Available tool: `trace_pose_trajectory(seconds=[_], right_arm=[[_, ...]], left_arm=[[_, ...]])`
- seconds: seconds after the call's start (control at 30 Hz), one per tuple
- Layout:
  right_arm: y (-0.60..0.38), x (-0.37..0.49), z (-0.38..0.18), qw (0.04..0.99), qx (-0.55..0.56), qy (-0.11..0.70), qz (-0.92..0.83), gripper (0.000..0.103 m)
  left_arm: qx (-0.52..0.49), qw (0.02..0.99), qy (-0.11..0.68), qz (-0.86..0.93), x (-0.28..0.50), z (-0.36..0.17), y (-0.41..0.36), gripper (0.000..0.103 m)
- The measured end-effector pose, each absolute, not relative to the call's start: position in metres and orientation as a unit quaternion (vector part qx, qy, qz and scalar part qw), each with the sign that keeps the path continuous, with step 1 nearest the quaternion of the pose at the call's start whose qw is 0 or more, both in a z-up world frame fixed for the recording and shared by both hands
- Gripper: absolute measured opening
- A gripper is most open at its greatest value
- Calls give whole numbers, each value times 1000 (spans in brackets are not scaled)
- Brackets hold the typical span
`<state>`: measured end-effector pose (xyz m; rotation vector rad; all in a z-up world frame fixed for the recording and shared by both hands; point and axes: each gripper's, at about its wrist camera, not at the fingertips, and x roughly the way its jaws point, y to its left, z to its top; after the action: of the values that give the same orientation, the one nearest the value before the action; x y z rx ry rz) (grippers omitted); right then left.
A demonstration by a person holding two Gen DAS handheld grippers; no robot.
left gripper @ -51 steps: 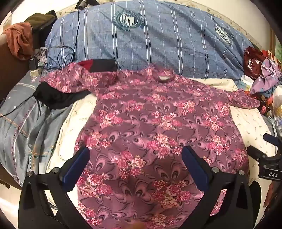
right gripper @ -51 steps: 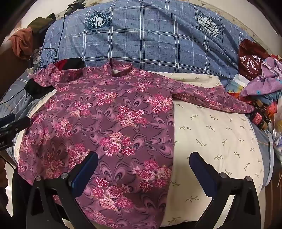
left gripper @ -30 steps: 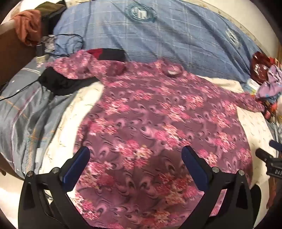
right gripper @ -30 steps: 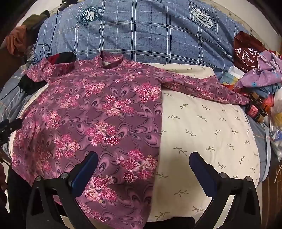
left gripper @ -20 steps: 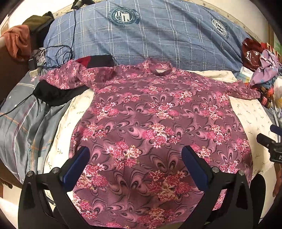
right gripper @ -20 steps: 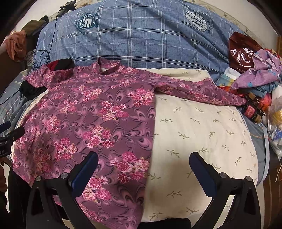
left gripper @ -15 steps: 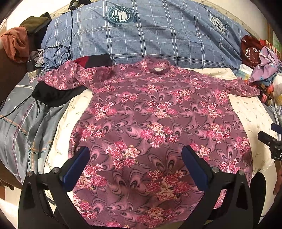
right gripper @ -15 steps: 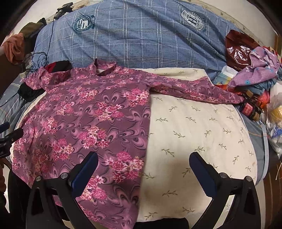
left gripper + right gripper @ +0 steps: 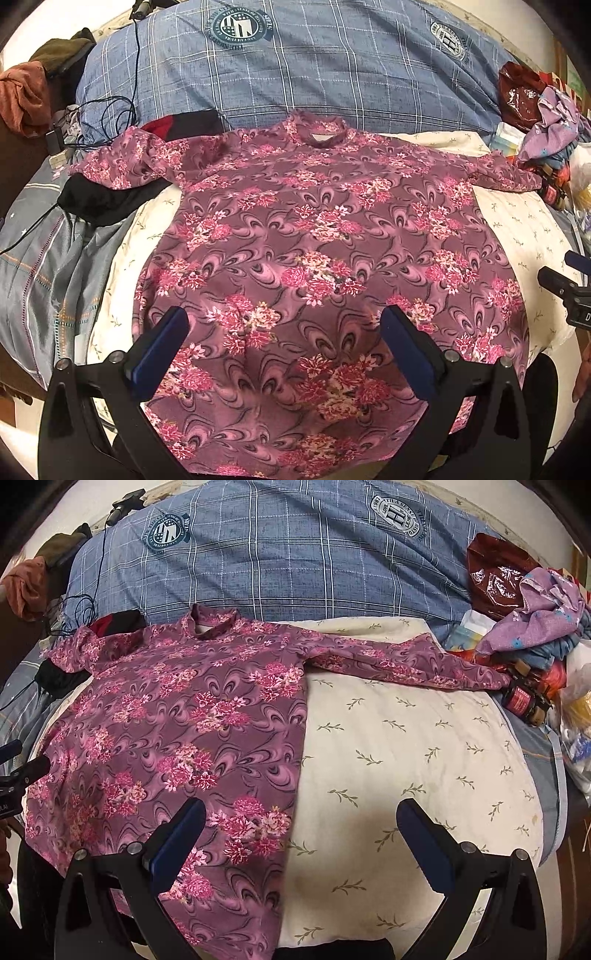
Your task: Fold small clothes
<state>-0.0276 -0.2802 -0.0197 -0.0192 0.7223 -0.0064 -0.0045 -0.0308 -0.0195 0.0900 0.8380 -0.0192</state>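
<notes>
Now the purple floral shirt (image 9: 325,258) lies spread flat on the cream leaf-print pillow (image 9: 406,746) at the near edge of the bed, collar toward the blue plaid duvet (image 9: 332,66) at the far side. Compared with the frames of a second or so ago, both views show more of the bed and the garment sits lower and smaller in frame; the shirt itself has not shifted, so the change is one of camera position, both tools having drawn back slightly. This suggests the laying-out step is finished and the first fold not yet begun. One sleeve (image 9: 406,661) runs toward the right edge of the bed, ending near the clutter there; the other sleeve (image 9: 125,162) lies bunched over a black garment (image 9: 96,203) at the left edge. The left hand-held gripper (image 9: 284,332) hovers over the hem, jaws spread wide, holding nothing. The right hand-held gripper (image 9: 299,823) is likewise spread and empty, straddling the shirt's side seam and bare pillow.
</notes>
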Motion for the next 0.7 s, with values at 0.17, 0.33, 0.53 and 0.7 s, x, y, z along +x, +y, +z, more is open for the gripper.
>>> trace_pose_trajectory(seconds=[0.17, 0.33, 0.53, 0.7], right_arm=[[-282, -24, -22, 934, -4, 356, 0, 103], [-284, -20, -23, 934, 1, 358, 4, 103], [-286, -15, -23, 934, 1, 357, 7, 103], [-291, -6, -26, 932, 8, 362, 4, 103]], left_arm=[[45, 910, 411, -9, 0, -21, -33, 103], [39, 908, 418, -12, 4, -23, -34, 103], [37, 904, 426, -11, 10, -27, -34, 103], [33, 899, 436, -12, 18, -32, -35, 103]])
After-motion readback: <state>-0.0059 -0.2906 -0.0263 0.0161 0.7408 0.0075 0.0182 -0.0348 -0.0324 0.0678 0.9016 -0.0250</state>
